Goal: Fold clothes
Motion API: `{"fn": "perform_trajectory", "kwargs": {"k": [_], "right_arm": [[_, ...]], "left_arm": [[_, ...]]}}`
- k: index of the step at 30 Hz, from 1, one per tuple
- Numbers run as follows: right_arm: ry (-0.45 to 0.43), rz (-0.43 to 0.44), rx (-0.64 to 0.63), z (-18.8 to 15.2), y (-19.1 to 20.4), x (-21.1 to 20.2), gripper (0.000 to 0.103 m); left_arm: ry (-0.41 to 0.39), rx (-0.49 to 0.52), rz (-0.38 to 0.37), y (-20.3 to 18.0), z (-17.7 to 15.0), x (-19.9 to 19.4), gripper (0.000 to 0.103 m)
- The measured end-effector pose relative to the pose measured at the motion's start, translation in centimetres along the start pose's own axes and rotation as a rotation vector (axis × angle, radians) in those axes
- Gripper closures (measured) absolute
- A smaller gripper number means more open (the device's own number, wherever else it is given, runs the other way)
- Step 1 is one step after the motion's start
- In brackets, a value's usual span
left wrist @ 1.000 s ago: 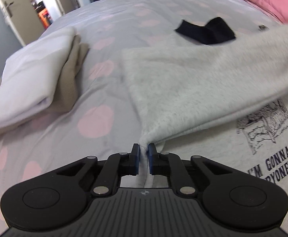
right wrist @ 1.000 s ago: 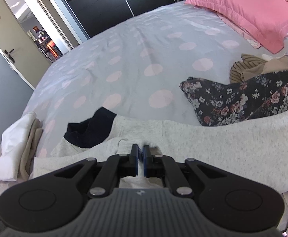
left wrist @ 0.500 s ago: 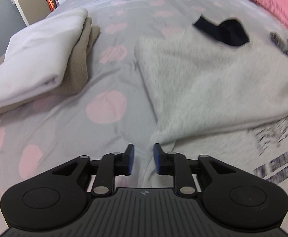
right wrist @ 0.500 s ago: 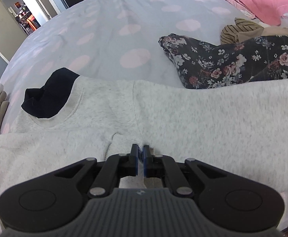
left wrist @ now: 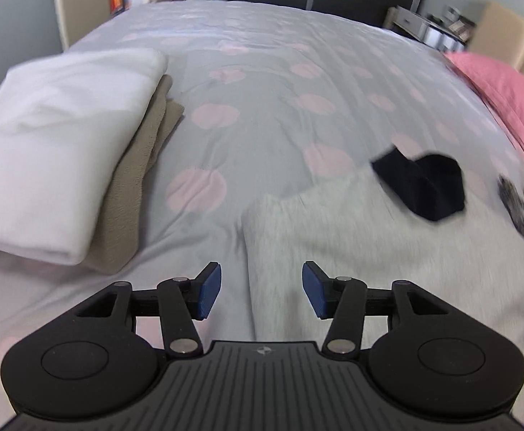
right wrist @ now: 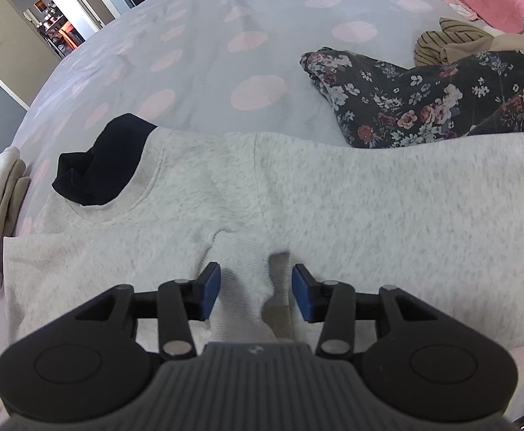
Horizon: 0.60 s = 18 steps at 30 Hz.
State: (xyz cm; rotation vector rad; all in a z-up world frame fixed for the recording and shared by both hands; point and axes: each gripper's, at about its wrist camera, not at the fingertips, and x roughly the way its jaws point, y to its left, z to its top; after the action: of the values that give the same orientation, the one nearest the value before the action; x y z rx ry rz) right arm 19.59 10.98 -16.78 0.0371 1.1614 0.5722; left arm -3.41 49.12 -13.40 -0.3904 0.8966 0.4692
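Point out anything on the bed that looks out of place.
A small black garment lies crumpled at the neckline of the grey sweatshirt, partly overlapping the collar. A floral garment sprawls unfolded beside it, unlike the neat folded stack on the bed.

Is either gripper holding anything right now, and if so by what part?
Nothing is held. The left gripper and the right gripper are both open above the grey sweatshirt.

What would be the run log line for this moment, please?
left gripper: open | right gripper: open | grey sweatshirt: flat on bed, unheld
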Motion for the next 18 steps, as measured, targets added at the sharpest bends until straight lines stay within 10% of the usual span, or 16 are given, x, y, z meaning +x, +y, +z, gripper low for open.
{"fn": "perform_trajectory", "kwargs": {"k": [4,8,18], "right_arm": [[0.01,0.013,0.007,-0.1,-0.5,0.6,0.056],[-0.006,0.034,-0.004,0.0,-0.5,1.0,0.069],[-0.052,0.07,-0.042,1.0,1.2,1.1,0.096]], "left_arm": [[0.01,-0.091,-0.04,0.6,0.3,2.7,0.057],[0.013,-0.126,-0.06,0.8,-0.1,4.1,0.097],[-0.003,-0.189,-0.034,5.0,-0.5,3.5,0.1]]}}
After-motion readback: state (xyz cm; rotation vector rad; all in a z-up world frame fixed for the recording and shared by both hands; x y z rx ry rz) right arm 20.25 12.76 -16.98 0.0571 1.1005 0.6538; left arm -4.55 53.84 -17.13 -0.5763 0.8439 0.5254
